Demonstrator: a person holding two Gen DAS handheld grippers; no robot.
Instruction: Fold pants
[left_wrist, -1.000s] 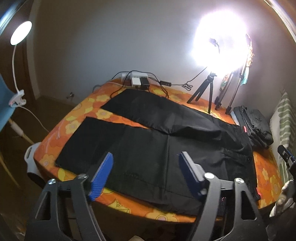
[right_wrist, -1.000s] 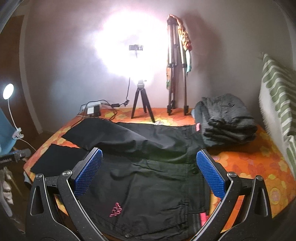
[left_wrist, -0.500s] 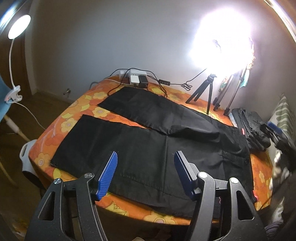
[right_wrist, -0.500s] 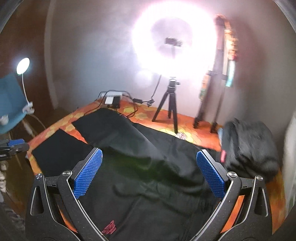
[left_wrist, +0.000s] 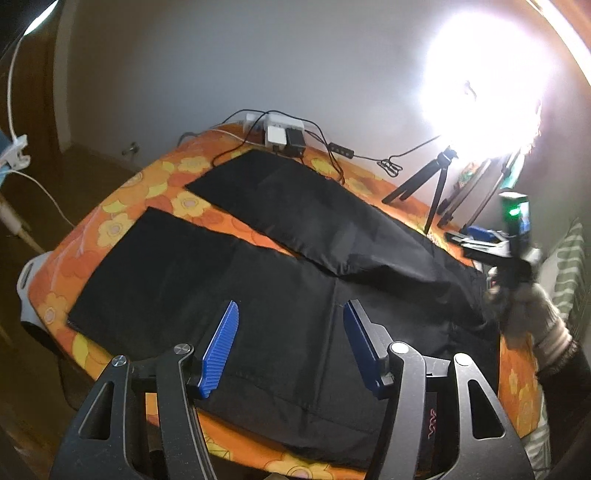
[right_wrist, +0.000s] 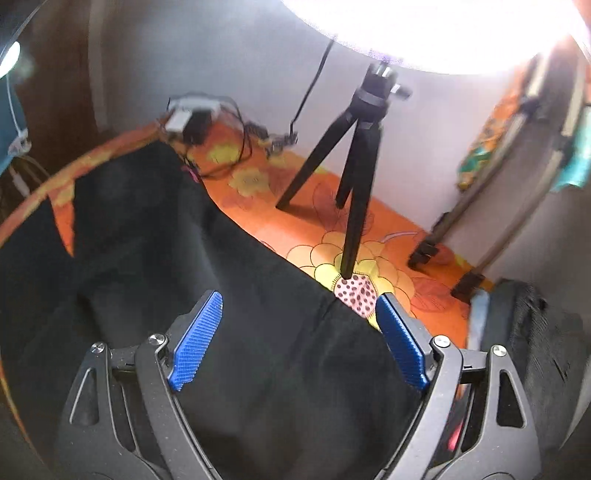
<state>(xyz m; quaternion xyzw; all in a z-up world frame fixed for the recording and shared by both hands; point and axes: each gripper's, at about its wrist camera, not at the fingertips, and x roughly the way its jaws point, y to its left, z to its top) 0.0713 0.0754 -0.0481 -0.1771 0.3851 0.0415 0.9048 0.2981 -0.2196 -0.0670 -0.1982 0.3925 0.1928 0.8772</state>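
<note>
Black pants (left_wrist: 280, 273) lay spread flat on the orange flowered table (left_wrist: 122, 221), legs splayed apart. The left gripper (left_wrist: 291, 347) hovered over the near leg, jaws narrowing on nothing; the right gripper (right_wrist: 299, 332) hung above the far leg's edge, also narrowing, nothing pinched.

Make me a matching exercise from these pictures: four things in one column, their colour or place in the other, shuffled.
Things:
1. pants
2. tablecloth
3. small tripod
4. power strip

Descriptions:
A. orange with yellow flowers
B. at the table's far edge by the wall, cables plugged in
C. black, spread flat with the legs apart
D. standing on the cloth under the bright lamp

Pairs: 1-C, 2-A, 3-D, 4-B
</note>
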